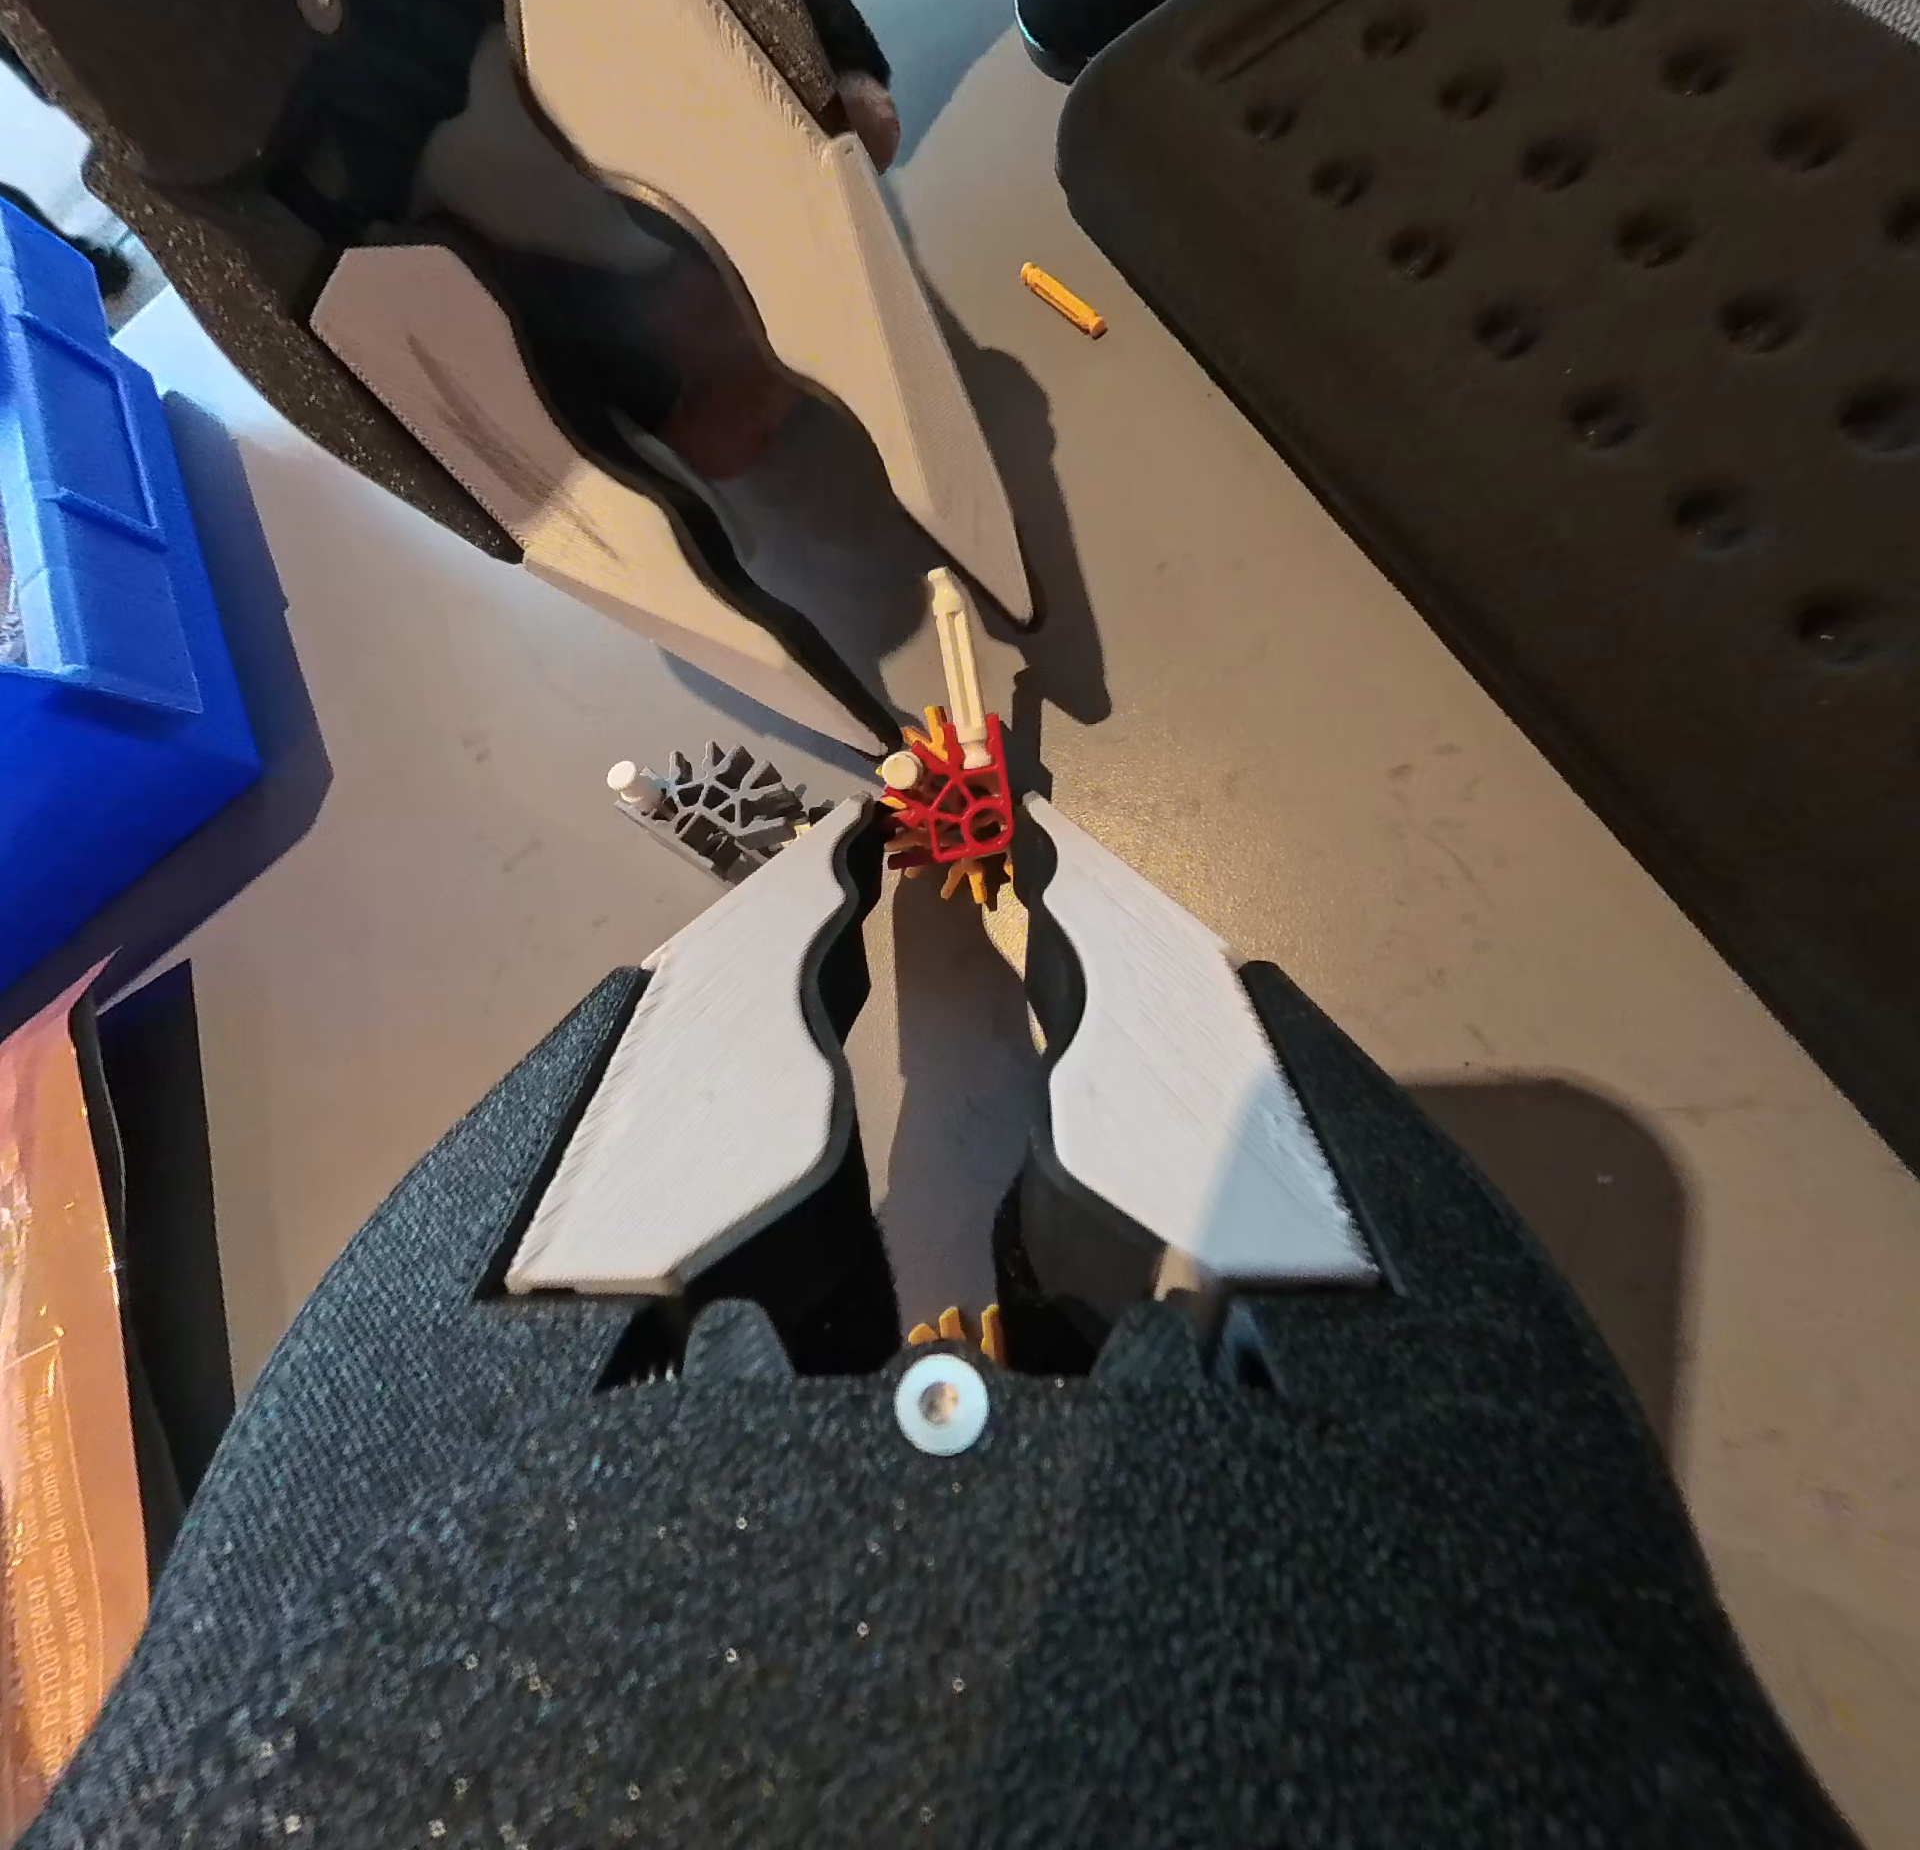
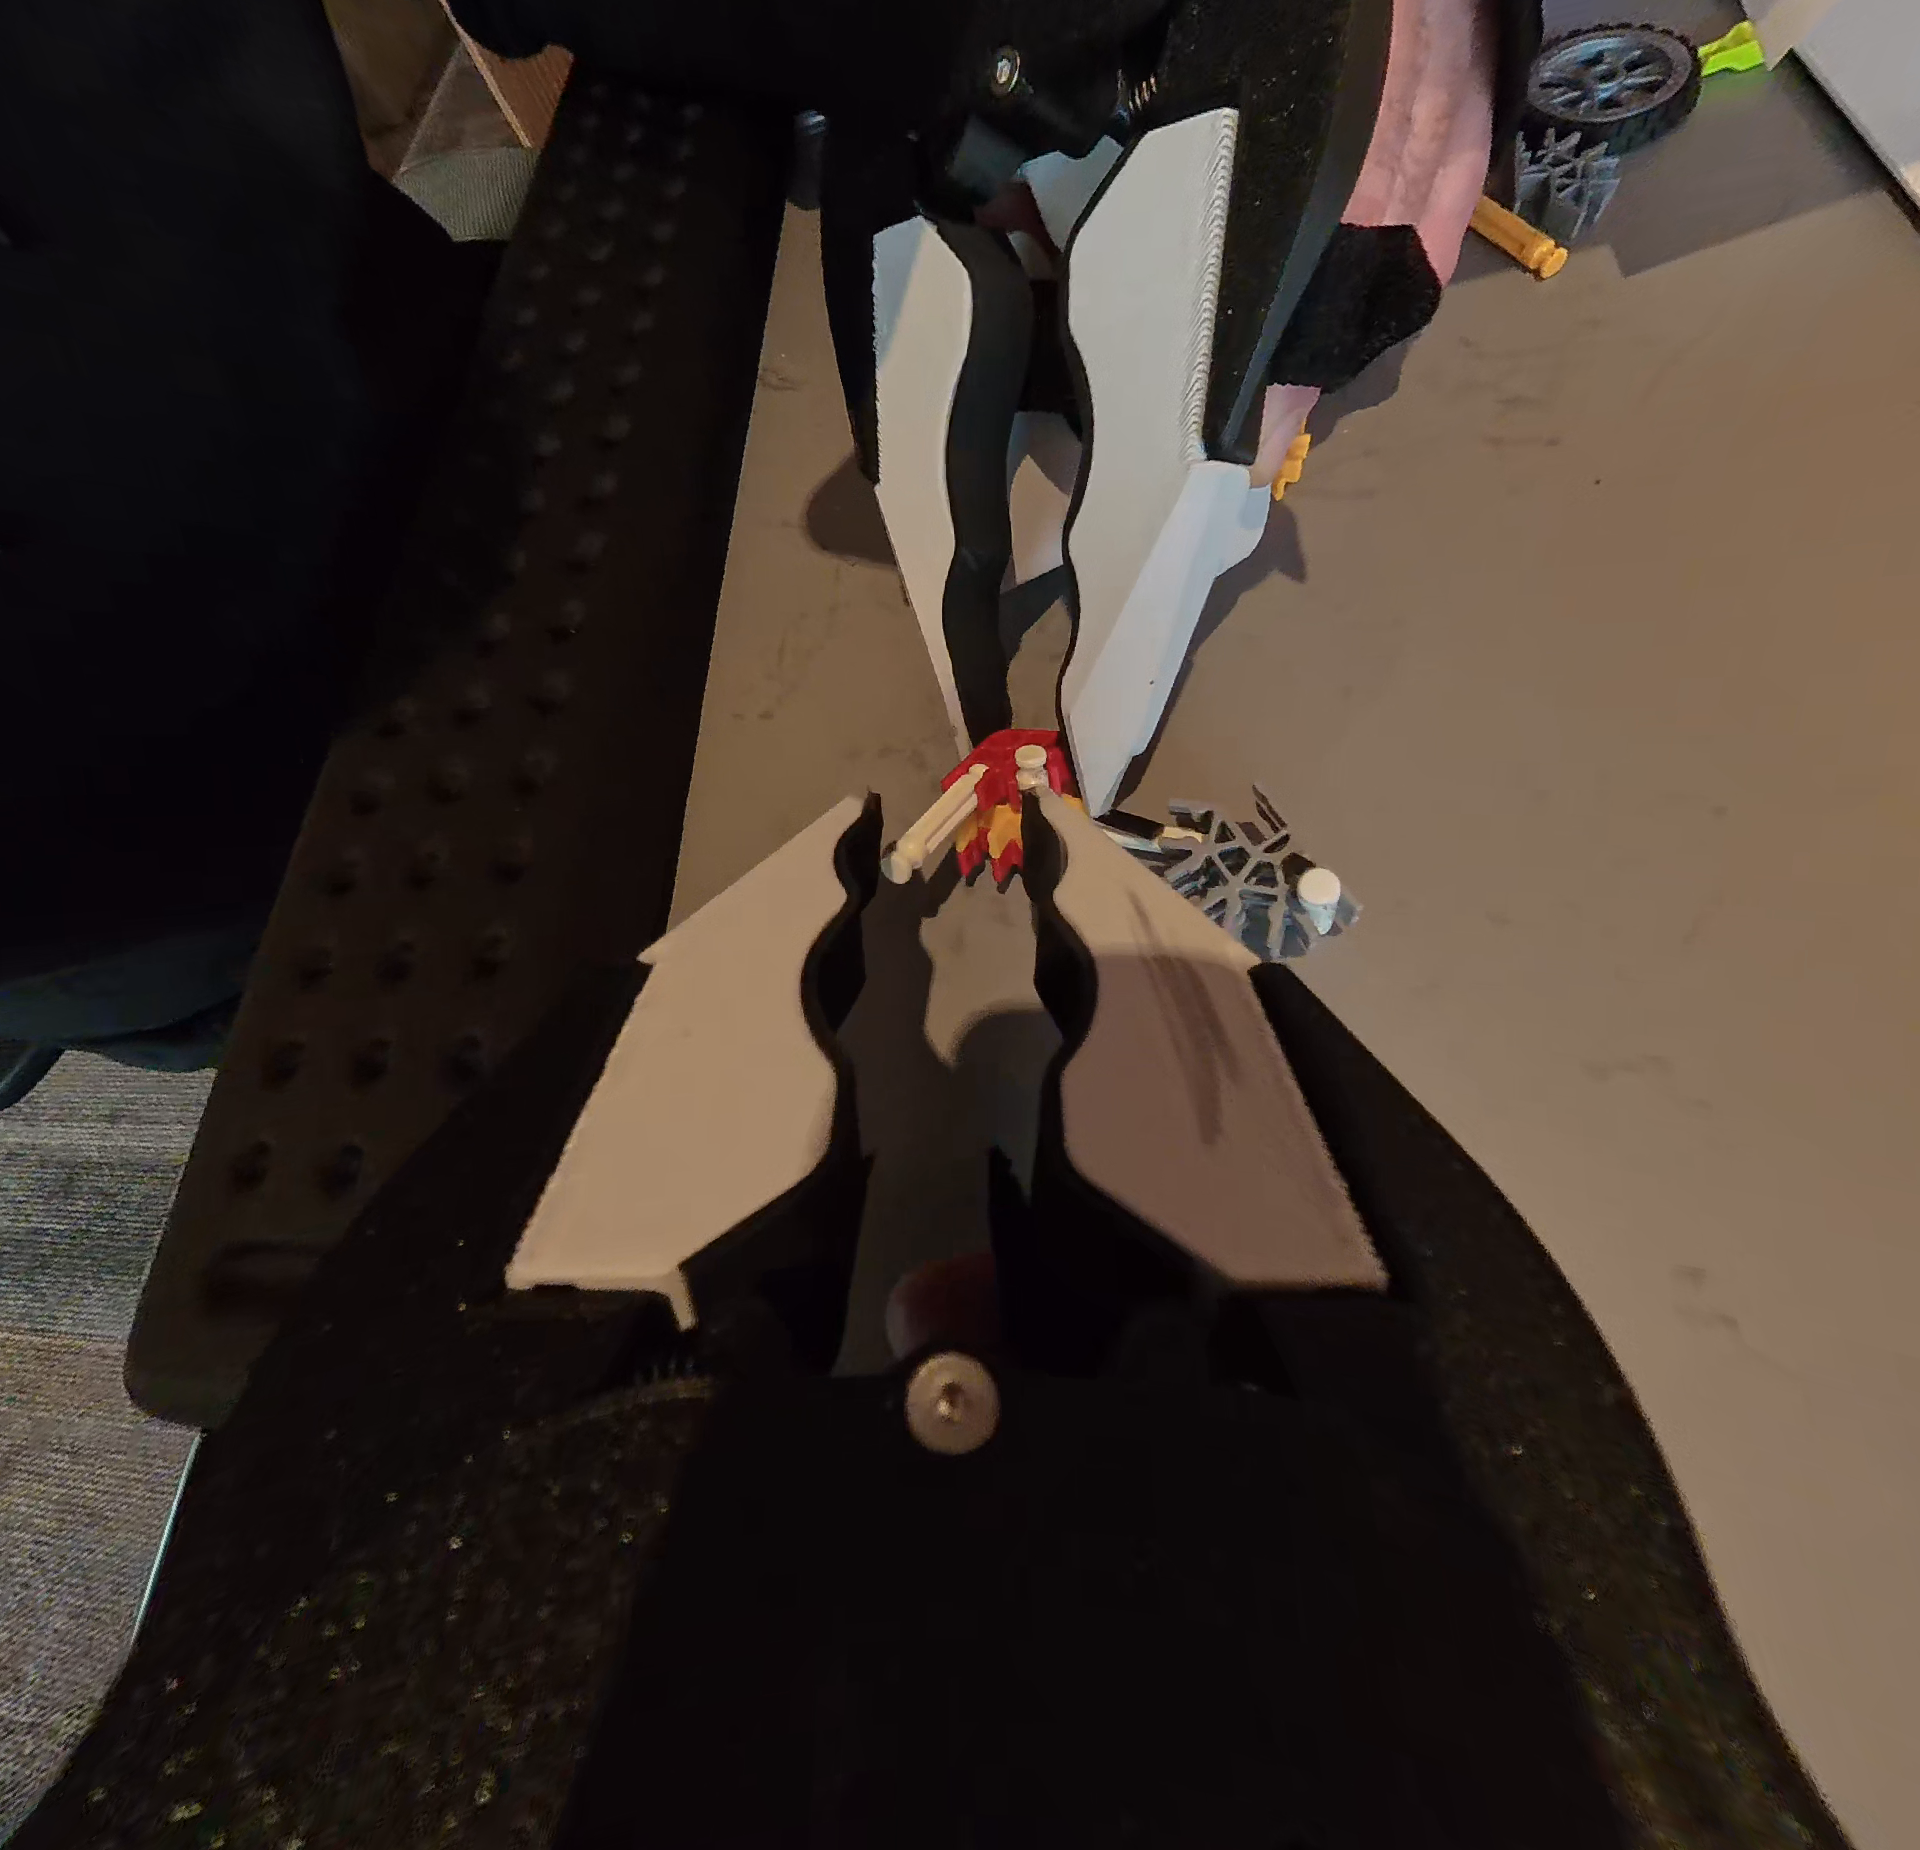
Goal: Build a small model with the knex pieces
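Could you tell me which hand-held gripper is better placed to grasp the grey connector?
Probably the right hand-held gripper: open beside the grey connector, while the left hand-held gripper clamps the red connector.

The yellow connector point(image 1: 951, 860) was mostly hidden behind the red connector point(image 1: 961, 803). The blue bin point(image 1: 94, 553) ran off the left edge. In the right wrist view the tyred wheel point(image 2: 1610, 81) was partly hidden by a hand point(image 2: 1423, 117), and whether the right gripper point(image 2: 956, 824) actually pinched anything was unclear.
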Available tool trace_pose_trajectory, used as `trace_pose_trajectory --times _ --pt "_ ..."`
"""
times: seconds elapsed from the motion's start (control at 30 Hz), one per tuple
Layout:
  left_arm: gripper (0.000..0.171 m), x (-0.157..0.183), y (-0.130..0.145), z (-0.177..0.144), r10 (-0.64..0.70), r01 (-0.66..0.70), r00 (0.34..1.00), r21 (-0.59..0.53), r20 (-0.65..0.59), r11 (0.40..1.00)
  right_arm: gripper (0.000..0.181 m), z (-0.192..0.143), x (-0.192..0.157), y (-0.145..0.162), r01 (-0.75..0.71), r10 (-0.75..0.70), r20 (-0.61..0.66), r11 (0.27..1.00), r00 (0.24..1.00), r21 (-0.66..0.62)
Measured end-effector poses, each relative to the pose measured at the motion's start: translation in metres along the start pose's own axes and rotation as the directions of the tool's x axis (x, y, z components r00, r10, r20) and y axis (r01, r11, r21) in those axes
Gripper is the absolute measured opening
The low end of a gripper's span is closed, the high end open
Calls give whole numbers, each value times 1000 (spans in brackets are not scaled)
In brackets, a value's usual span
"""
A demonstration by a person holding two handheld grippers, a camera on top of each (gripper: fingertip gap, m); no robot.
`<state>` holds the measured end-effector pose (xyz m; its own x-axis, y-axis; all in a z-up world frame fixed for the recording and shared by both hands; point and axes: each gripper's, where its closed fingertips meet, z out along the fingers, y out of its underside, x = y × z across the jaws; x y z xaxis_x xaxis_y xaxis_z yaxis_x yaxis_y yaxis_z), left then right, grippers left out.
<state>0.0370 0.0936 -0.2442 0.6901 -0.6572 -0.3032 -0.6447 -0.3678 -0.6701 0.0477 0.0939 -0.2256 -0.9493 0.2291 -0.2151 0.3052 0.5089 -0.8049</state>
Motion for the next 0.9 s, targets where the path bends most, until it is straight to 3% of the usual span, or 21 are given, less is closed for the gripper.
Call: trace_pose_trajectory --times 0.7,0.8,0.9 --pt "20 3 -1 1 29 -28 998 -13 48 1000 14 5 2 -1 19 -19 -8 1000 1000 -20" --pt "20 4 -3 1 26 -26 999 -5 45 1000 0 7 1 -3 28 -28 -7 999 1000 -21" --pt "19 6 -4 2 42 -42 997 -3 57 999 0 11 -3 -3 52 -51 15 998 999 -40"
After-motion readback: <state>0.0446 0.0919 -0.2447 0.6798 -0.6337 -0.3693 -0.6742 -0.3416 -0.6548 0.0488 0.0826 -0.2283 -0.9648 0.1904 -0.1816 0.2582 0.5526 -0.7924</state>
